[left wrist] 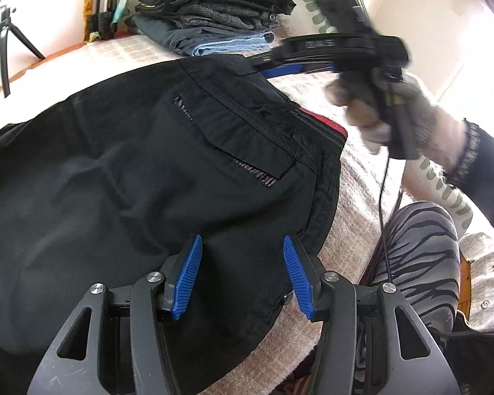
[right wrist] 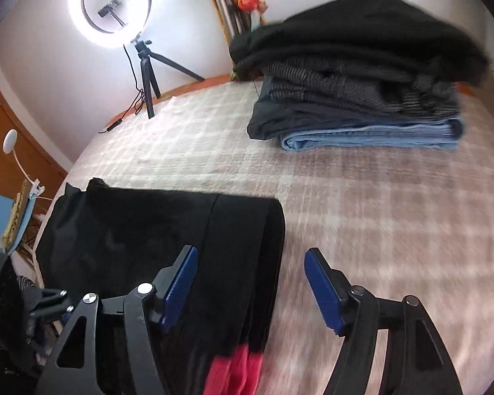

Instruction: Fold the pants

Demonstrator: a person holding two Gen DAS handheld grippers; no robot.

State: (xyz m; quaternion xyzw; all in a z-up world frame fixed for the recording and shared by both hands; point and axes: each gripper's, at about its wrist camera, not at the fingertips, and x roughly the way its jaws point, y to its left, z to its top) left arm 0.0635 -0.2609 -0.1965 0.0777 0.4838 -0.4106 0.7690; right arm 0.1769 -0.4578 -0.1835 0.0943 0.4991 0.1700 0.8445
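Right wrist: checked bed cover [right wrist: 362, 197], ring light [right wrist: 110, 6] by wall; both tools gape, empty.

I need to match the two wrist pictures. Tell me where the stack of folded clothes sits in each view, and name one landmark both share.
Left wrist: stack of folded clothes at top centre, behind the black pants.
Right wrist: stack at upper right, on the checked blanket, apart from the pants.
Shared landmark: the tripod, left of the stack in both.

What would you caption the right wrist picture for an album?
Open right gripper above the edge of black pants on a checked blanket, folded clothes stack beyond.
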